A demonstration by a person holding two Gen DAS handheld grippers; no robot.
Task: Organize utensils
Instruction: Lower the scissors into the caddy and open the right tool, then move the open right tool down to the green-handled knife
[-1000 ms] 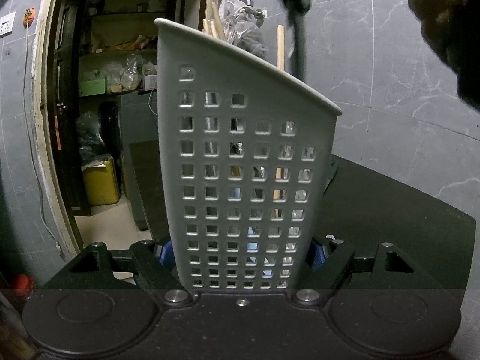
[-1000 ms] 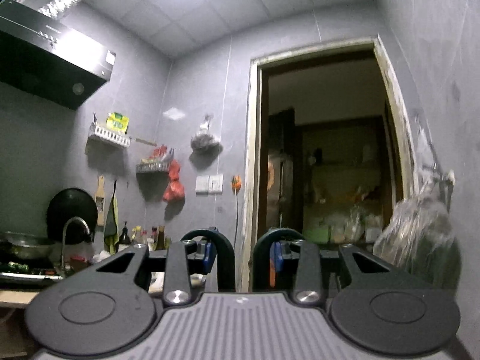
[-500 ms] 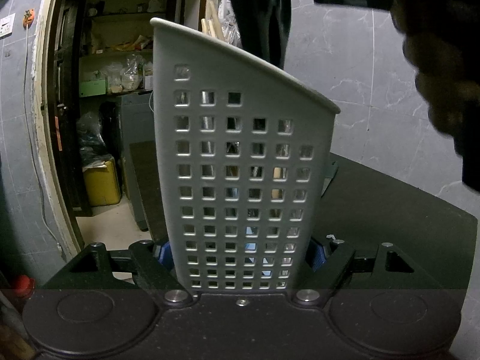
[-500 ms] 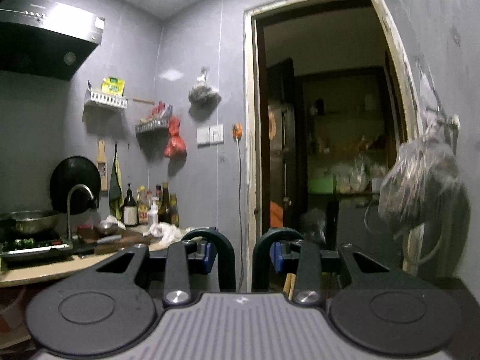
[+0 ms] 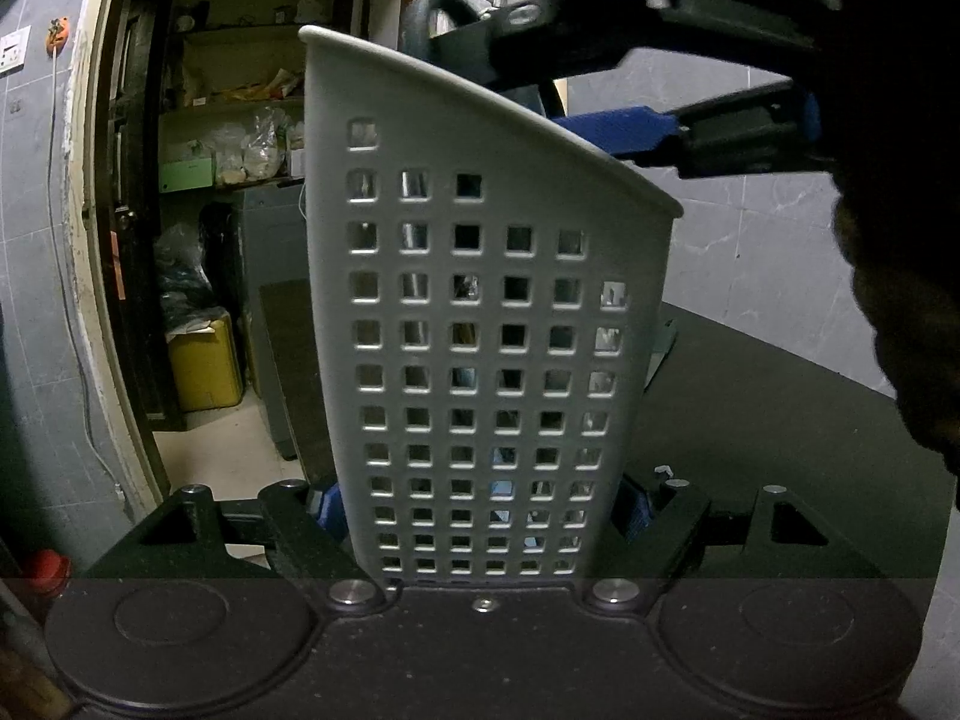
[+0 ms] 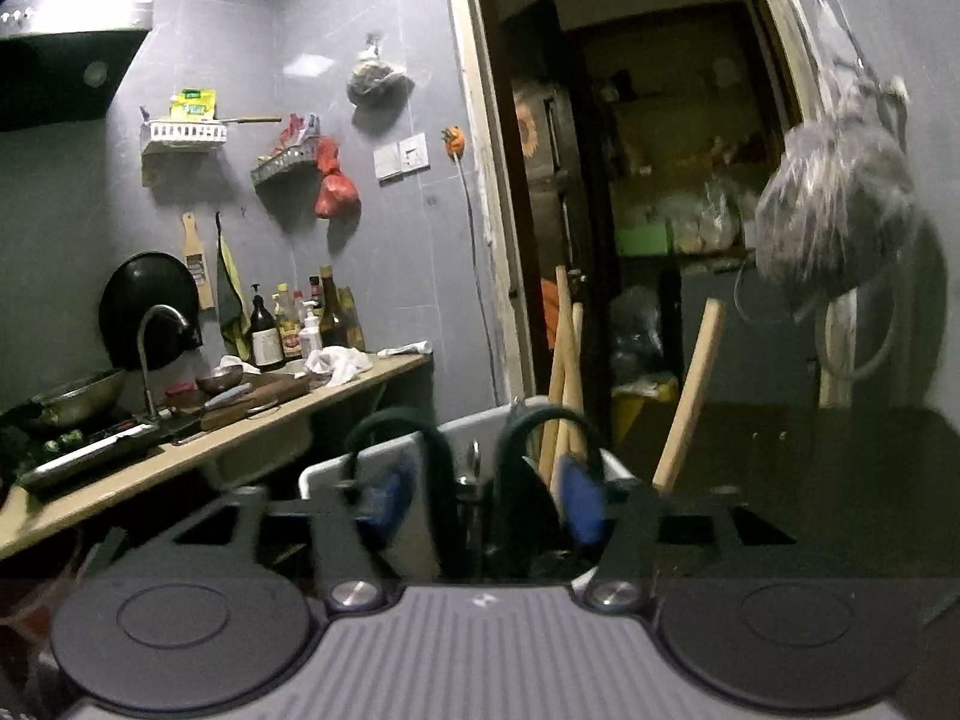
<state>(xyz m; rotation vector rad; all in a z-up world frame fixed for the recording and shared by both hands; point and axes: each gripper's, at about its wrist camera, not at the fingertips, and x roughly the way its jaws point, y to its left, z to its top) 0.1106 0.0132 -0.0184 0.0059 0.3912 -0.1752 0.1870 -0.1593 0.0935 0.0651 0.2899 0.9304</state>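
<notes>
Left hand-held gripper (image 5: 483, 516) clamps the upright perforated utensil holder (image 5: 480, 330). Right hand-held gripper (image 6: 477, 498), jaws opening, sits directly over the holder's mouth; metal utensil handle (image 6: 474, 462) stands vertical between them, unpressed.

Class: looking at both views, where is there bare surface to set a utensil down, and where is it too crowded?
Free: the dark tabletop right of the white caddy. Crowded: the caddy's top, where wooden handles stand and the right gripper, opening, hovers; also the counter by the sink.
</notes>
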